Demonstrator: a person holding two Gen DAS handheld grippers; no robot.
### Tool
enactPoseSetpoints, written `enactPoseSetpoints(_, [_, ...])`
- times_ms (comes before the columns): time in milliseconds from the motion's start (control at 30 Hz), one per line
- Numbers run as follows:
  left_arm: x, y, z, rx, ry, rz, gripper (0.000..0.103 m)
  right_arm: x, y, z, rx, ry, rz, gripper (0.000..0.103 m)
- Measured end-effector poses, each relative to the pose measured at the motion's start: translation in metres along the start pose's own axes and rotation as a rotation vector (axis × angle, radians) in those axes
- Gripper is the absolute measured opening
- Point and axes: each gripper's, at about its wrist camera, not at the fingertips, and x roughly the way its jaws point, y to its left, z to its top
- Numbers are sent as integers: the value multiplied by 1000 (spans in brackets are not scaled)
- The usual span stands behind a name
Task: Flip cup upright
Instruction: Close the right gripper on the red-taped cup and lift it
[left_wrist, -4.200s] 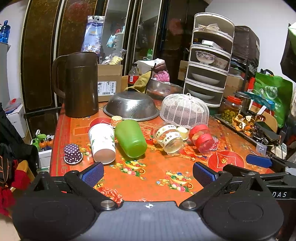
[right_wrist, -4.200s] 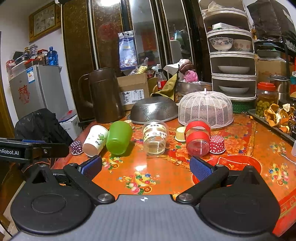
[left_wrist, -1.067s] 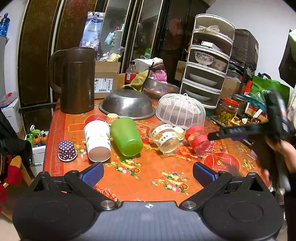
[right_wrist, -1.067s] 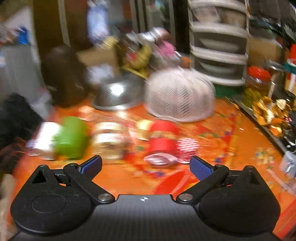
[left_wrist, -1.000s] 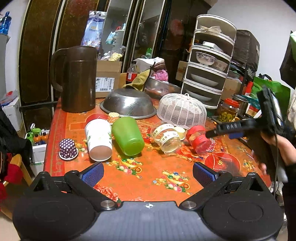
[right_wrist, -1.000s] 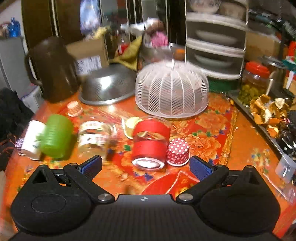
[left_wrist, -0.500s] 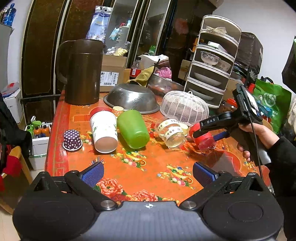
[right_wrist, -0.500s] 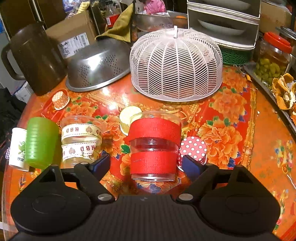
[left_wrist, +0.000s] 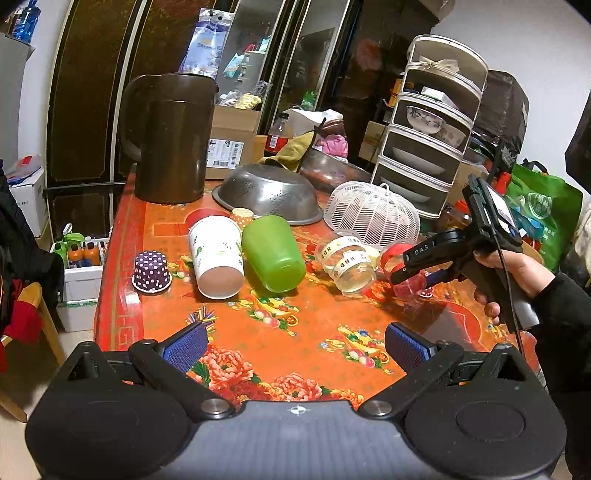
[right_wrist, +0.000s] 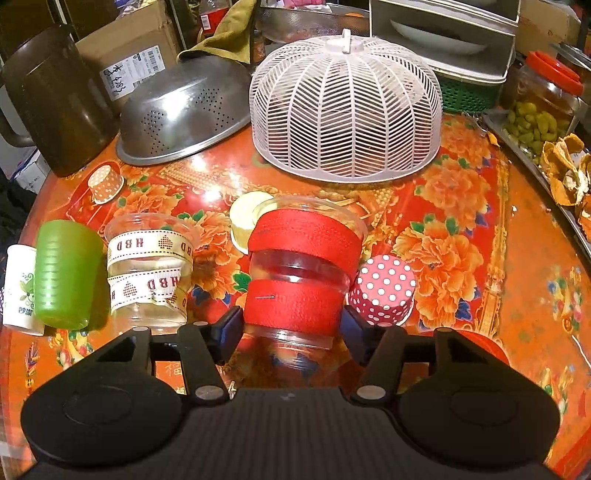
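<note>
A clear plastic cup with two red bands (right_wrist: 301, 269) lies on its side on the orange flowered table (right_wrist: 480, 295), its base toward me. My right gripper (right_wrist: 291, 326) has its jaws around the lower red band, both pads at the cup's sides, closed on it. In the left wrist view the right gripper (left_wrist: 408, 275) sits at the red cup (left_wrist: 400, 258). My left gripper (left_wrist: 295, 345) is open and empty over the table's near edge. A green cup (left_wrist: 273, 253), a white paper cup (left_wrist: 216, 254) and a clear ribbon cup (left_wrist: 347, 258) also lie on their sides.
A white mesh food cover (right_wrist: 345, 107), a steel colander (right_wrist: 184, 110) and a brown jug (left_wrist: 171, 136) stand at the back. Small dotted paper cups (right_wrist: 384, 288) (left_wrist: 151, 271) stand inverted. A tray of peels (right_wrist: 565, 173) lines the right edge.
My right gripper moved in toward the red-banded cup and its jaws closed from wide open onto the cup's lower band. The left gripper stayed open and shifted slightly.
</note>
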Motion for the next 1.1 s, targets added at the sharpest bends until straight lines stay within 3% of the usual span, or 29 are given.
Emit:
enactPoseSetpoints(267, [2, -1, 0, 5, 3, -2, 103, -14, 0, -8, 7, -52, 14, 57])
enactPoseSetpoints(467, [1, -4, 0, 10, 4, 3, 103, -56, 7, -27, -29, -154, 66, 57])
enactPoseSetpoints(800, [-8, 2, -1, -16, -17, -47, 103, -164, 38, -131, -141, -310, 232, 57])
enactPoseSetpoints(967, [-5, 7, -4, -19, -18, -51, 103, -167, 45, -168, -129, -271, 291, 58])
enactPoseSetpoints(1100, [5, 9, -9, -33, 41, -55, 103, -145, 51, -183, -113, -181, 336, 58])
